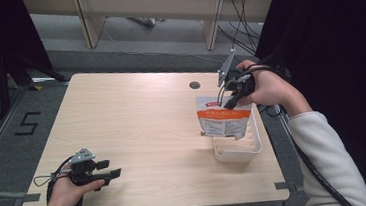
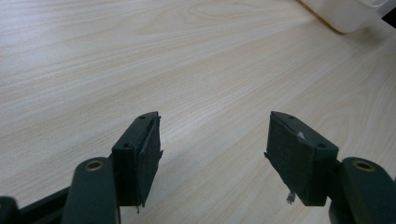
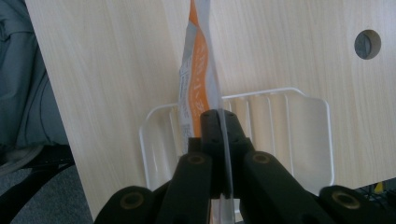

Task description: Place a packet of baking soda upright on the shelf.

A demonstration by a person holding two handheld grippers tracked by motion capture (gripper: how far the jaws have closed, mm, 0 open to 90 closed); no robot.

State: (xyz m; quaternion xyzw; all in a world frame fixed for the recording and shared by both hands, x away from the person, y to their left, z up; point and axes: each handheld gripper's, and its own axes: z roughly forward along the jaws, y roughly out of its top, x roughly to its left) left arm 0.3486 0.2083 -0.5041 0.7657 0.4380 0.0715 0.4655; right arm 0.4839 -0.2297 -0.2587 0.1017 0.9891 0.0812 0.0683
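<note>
Right gripper (image 1: pixel 231 99), mid-right of the high view, clamped on the top edge of the orange-and-white pouch (image 1: pixel 224 122) hanging into the white tray (image 1: pixel 239 151); left gripper (image 1: pixel 107 169), lower left, jaws apart over the table (image 1: pixel 137 122).

Upright orange-white pouch (image 1: pixel 225 117) over tray (image 1: pixel 255 147)

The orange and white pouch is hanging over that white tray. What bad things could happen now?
1. The right gripper pinches only the top edge of the pouch, so it might slip out and drop crooked.
2. The pouch hangs at one end of the white tray, so it could land half outside.
3. The tray sits near the table edge, and the left gripper rests far off with jaws open, so a bump could shove the tray.
</note>
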